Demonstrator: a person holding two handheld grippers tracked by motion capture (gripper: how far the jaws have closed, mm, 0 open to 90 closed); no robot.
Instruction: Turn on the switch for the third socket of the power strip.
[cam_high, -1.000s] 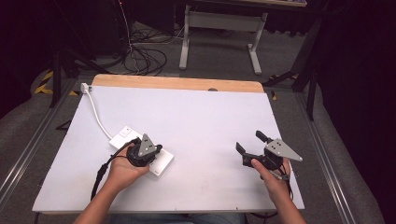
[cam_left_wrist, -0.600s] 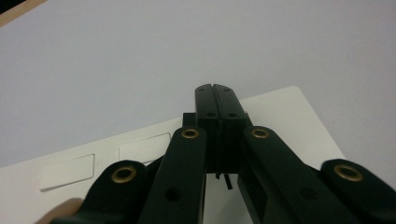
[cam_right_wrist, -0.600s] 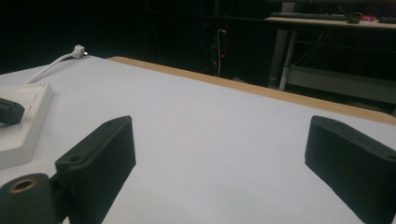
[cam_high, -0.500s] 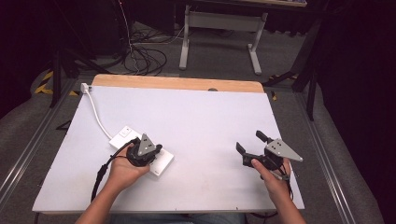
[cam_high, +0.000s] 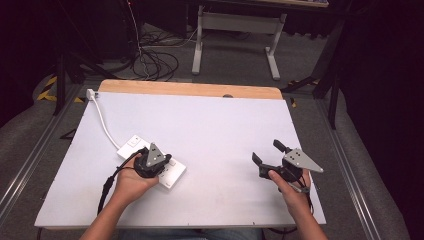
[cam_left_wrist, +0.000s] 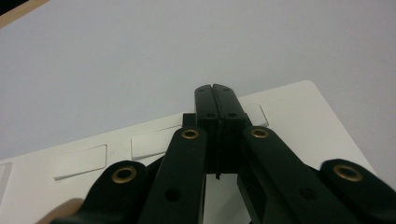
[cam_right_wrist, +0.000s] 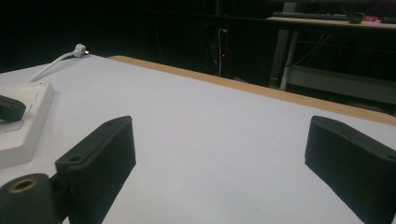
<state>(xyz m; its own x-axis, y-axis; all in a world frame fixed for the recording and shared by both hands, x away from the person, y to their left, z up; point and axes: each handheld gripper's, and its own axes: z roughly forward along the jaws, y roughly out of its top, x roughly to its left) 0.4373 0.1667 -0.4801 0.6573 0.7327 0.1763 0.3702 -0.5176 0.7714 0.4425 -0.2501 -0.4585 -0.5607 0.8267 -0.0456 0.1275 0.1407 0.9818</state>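
A white power strip (cam_high: 172, 176) lies on the white table (cam_high: 220, 125) at the left front, and its white cable (cam_high: 102, 120) runs back to the far left corner. My left gripper (cam_high: 166, 159) is shut, its tips down on the strip's top. In the left gripper view the closed jaws (cam_left_wrist: 215, 91) rest among the strip's flat rocker switches (cam_left_wrist: 79, 161) on the white casing (cam_left_wrist: 299, 126). My right gripper (cam_high: 268, 152) is open over bare table at the right front, holding nothing. In the right gripper view the gripper (cam_right_wrist: 224, 149) has its jaws wide apart, with the strip (cam_right_wrist: 18, 130) at the far left.
A wooden edge (cam_high: 190, 89) runs along the table's far side. Beyond it stand a metal stand (cam_high: 235, 35) and loose cables on the floor (cam_high: 155, 55). Metal rails (cam_high: 350, 170) flank the table's sides.
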